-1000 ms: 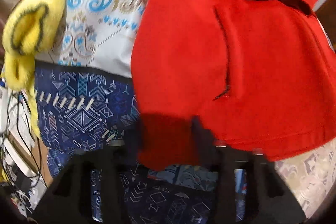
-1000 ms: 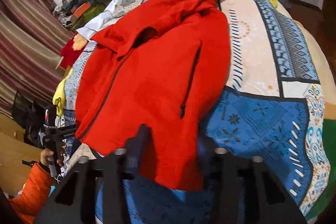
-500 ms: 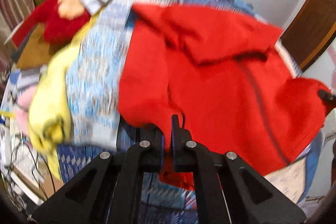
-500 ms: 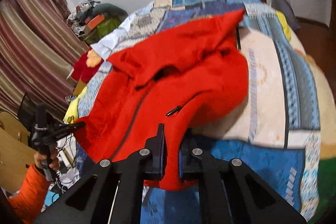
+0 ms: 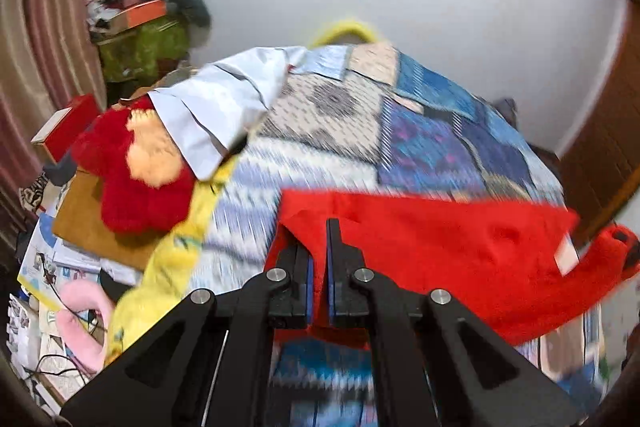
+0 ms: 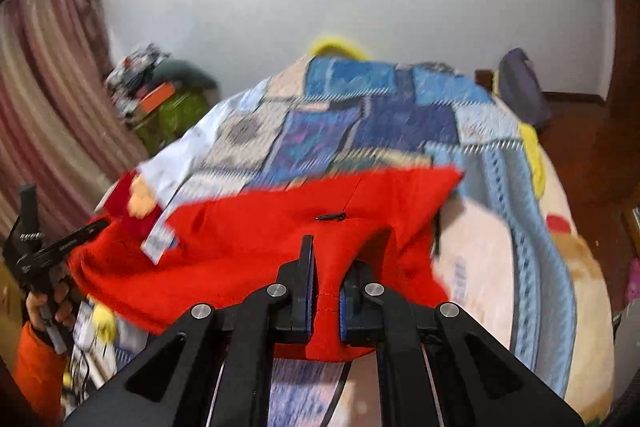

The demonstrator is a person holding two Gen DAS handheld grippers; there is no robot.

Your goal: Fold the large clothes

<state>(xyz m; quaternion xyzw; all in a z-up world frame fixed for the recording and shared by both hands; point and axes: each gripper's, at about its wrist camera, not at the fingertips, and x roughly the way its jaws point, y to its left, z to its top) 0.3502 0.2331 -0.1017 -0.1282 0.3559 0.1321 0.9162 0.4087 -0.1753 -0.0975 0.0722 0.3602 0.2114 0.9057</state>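
Mid-fold: L gripper (image 5: 318, 259) & R gripper (image 6: 325, 283) both clamped on red jacket (image 6: 260, 239) hem, lifted over bed (image 6: 520, 227); next, carry hem toward 12 o'clock, lay flat.

bedspread (image 5: 328, 131) pattern motion-blurred, red jacket (image 6: 248, 239) edges smeared, btm hem hidden

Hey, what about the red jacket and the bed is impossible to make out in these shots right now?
- Jacket hem, both views: hidden behind the left gripper and right gripper.
- Jacket zipper pull, right view: small, blurred.
- Quilt pattern, both views: smeared by motion blur.
- Bed's near edge: cut off below.
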